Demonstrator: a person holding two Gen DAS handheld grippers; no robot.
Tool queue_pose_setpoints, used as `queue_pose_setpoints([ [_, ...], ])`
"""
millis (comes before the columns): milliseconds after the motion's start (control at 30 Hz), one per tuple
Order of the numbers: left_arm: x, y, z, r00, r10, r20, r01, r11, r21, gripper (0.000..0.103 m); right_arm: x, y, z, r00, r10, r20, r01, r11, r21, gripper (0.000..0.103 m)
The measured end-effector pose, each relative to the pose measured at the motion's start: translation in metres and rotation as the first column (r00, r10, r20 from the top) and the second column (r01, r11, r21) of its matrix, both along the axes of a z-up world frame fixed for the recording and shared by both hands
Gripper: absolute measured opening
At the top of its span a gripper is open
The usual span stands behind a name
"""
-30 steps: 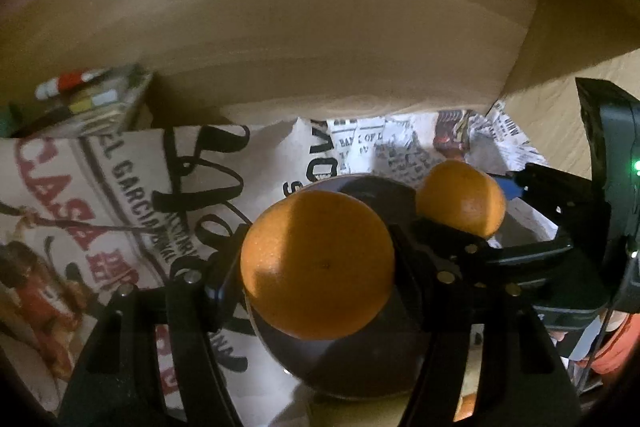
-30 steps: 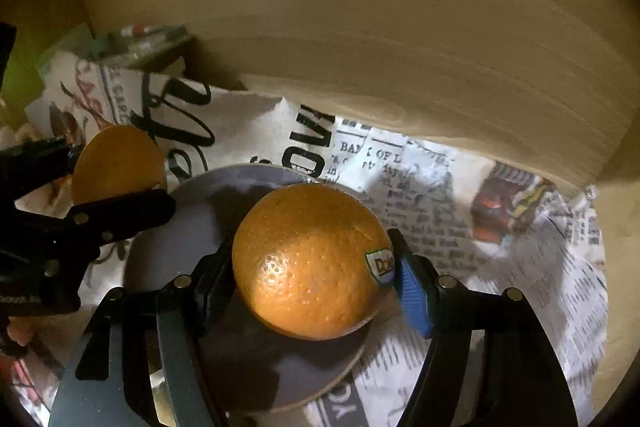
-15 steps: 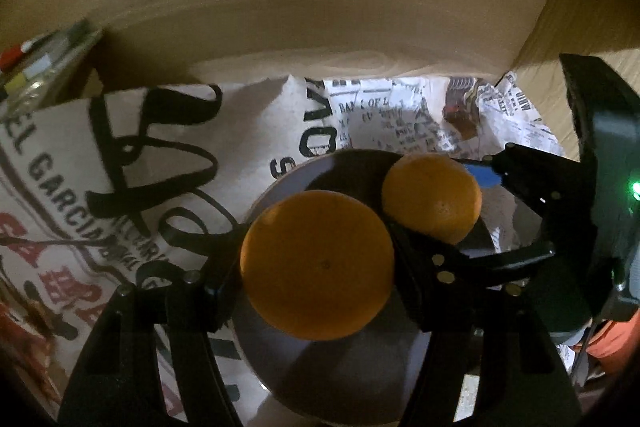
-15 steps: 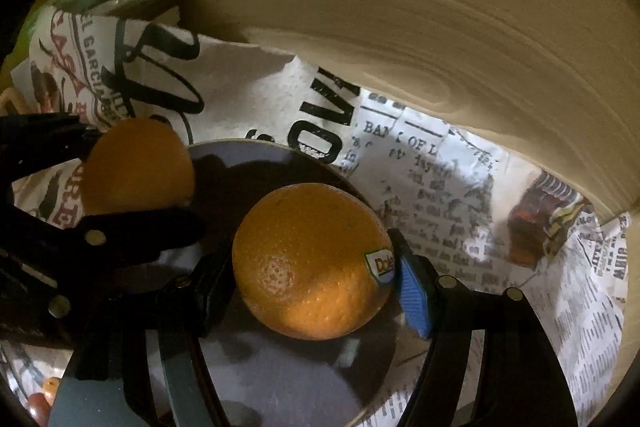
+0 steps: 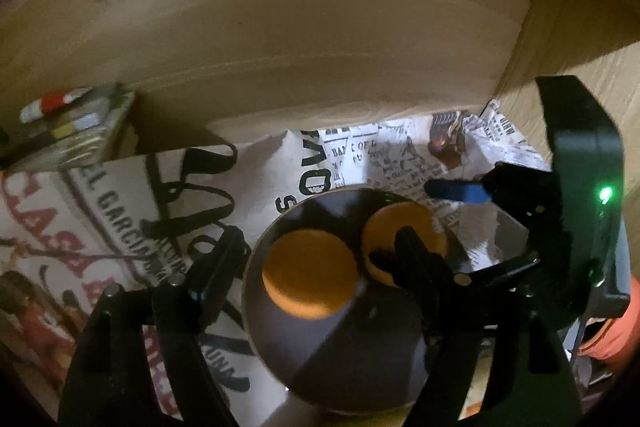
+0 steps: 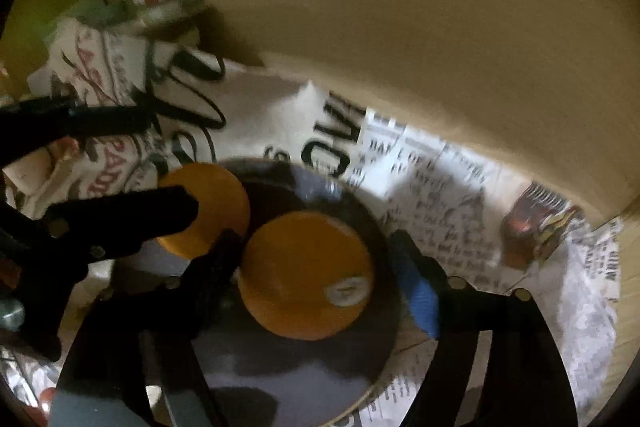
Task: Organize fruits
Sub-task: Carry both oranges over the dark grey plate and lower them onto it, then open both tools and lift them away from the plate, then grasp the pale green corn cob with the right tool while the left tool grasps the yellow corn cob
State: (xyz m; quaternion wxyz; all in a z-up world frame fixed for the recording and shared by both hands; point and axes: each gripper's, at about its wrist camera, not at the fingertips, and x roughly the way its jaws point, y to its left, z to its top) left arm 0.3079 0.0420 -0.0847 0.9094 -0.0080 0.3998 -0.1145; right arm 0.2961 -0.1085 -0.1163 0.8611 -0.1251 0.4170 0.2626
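Two oranges lie side by side on a dark round plate (image 5: 360, 359). In the left wrist view the left orange (image 5: 310, 274) sits between the spread fingers of my left gripper (image 5: 316, 251), which is open. The right orange (image 5: 404, 227) lies beside it. In the right wrist view the stickered orange (image 6: 306, 273) rests on the plate (image 6: 304, 383) between the parted fingers of my right gripper (image 6: 316, 247), which is open. The other orange (image 6: 208, 209) shows to its left, partly behind the left gripper's finger (image 6: 120, 211).
Printed newspaper (image 5: 120, 219) covers the floor of a cardboard box whose walls (image 5: 320, 47) rise close behind and to the right. A stack of small items (image 5: 68, 131) sits at the back left. The right gripper's body (image 5: 580, 195) stands at the plate's right.
Both grippers have opened and let go of their oranges, which now rest on the plate. Both grippers have drawn back a little.
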Motion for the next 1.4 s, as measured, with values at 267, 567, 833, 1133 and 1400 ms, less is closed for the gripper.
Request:
queue_pose_setpoints([
  [267, -0.046, 0.01, 0.028, 0.996, 0.033, 0.082, -0.033, 0.999, -0.003, 0.083, -0.02, -0.017, 0.043, 0.997, -0.034, 0.072, 0.031, 0.998, 0.05, 0.076],
  [567, -0.093, 0.009, 0.017, 0.996, 0.045, 0.077, -0.046, 0.999, 0.009, 0.091, -0.079, -0.027, 0.056, 0.992, -0.031, 0.121, 0.022, 0.997, 0.076, 0.077],
  [833, -0.121, 0.006, -0.02, 0.999, 0.051, -0.002, -0.051, 0.999, 0.014, 0.092, -0.11, -0.029, 0.024, 0.999, -0.011, 0.042, 0.007, 0.995, 0.096, 0.076],
  [1133, -0.126, -0.004, -0.05, 0.995, 0.033, -0.095, -0.033, 0.999, 0.0, 0.094, -0.104, -0.02, -0.012, 0.998, 0.011, -0.069, -0.005, 0.996, 0.089, 0.063],
  [1400, -0.114, -0.029, -0.056, 0.992, -0.021, -0.121, 0.024, 1.0, 0.018, 0.096, -0.104, -0.03, -0.007, 0.998, 0.007, -0.068, -0.001, 0.995, 0.098, 0.038],
])
